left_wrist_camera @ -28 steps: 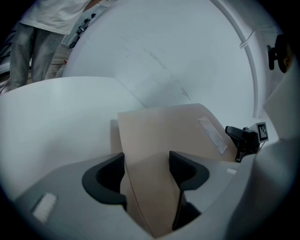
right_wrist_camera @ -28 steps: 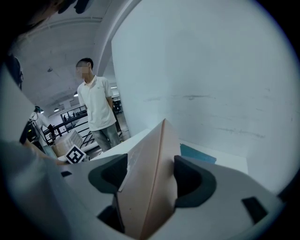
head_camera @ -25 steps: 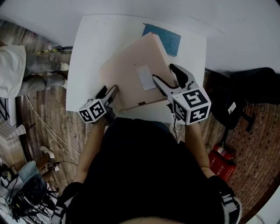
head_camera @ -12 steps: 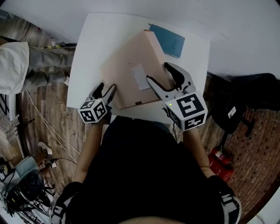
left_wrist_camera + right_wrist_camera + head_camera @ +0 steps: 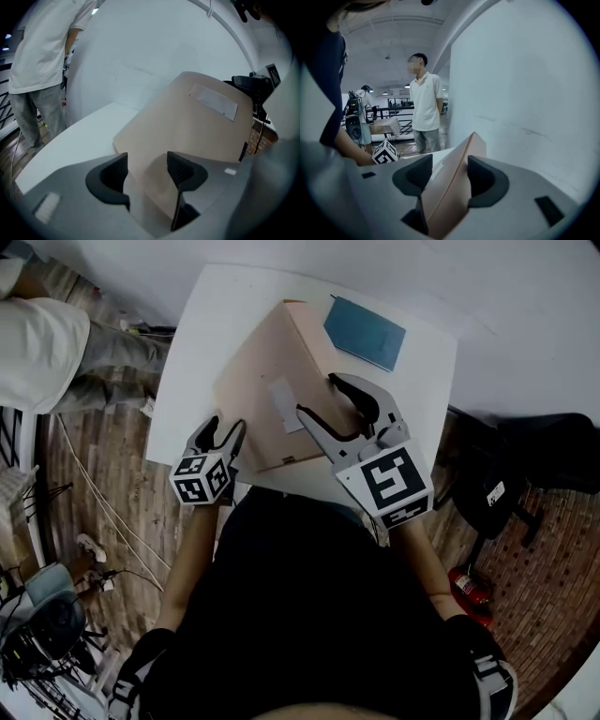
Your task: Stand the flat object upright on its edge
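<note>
Treat the step in hand as a pivot. Let the flat beige box (image 5: 258,390) turn on whichever of its edges rests on the white worktop (image 5: 197,343), and raise the free side smoothly until the broad face with the white label (image 5: 281,393) stands vertical. Close the right gripper (image 5: 319,397) firmly before you lift further. In the right gripper view its jaws are spread and straddle the box's raised right edge (image 5: 457,178). One pad lies close against the box face and a gap shows at the other, so the grip is judged loose. Use the left gripper (image 5: 225,427) as a stop against sliding. Its jaws are also spread, with the box's near-left corner (image 5: 154,187) between them, and it cannot be told whether either pad touches. Do not release until the box balances unaided, because a narrow edge is likely to tip. The box is tilted over the middle of the worktop. Its near edge lies close to the near edge of the worktop, and its far corner reaches toward the far edge. A blue notebook (image 5: 366,331) lies flat just beyond the box at the far right corner, so keep the pivot clear of it.
</note>
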`<state>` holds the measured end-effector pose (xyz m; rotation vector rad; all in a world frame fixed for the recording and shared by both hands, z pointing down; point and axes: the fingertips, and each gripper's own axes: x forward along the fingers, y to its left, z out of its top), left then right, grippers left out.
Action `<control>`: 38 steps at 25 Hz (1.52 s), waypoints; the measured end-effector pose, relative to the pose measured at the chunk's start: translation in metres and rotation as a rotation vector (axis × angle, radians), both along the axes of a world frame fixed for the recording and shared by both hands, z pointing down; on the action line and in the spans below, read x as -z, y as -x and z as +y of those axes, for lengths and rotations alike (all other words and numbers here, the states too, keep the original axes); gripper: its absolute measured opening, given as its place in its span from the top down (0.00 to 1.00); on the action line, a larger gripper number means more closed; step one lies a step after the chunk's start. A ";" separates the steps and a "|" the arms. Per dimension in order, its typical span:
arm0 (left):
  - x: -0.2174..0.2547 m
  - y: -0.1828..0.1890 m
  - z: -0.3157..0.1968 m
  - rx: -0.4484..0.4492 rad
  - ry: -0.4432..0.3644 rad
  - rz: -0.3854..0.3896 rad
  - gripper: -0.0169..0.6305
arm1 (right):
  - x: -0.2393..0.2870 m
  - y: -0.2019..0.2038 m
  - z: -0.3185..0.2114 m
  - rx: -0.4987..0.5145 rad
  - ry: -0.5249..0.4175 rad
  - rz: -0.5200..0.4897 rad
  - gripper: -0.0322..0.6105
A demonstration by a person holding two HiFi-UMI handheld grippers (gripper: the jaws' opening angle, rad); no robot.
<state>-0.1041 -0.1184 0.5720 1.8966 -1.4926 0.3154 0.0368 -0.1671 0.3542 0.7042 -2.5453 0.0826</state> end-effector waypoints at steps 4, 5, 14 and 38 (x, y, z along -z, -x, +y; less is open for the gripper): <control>-0.001 0.004 0.003 0.017 -0.005 -0.001 0.55 | 0.004 0.006 -0.002 -0.002 -0.035 0.013 0.68; -0.001 0.005 0.003 0.021 -0.006 -0.002 0.55 | 0.005 0.008 -0.003 0.001 -0.035 0.012 0.69; -0.001 0.020 0.007 0.065 -0.028 -0.016 0.57 | 0.020 0.035 0.010 0.095 -0.068 -0.010 0.78; -0.010 0.048 0.035 0.113 -0.011 -0.010 0.56 | 0.032 0.112 0.066 0.534 -0.267 0.148 0.85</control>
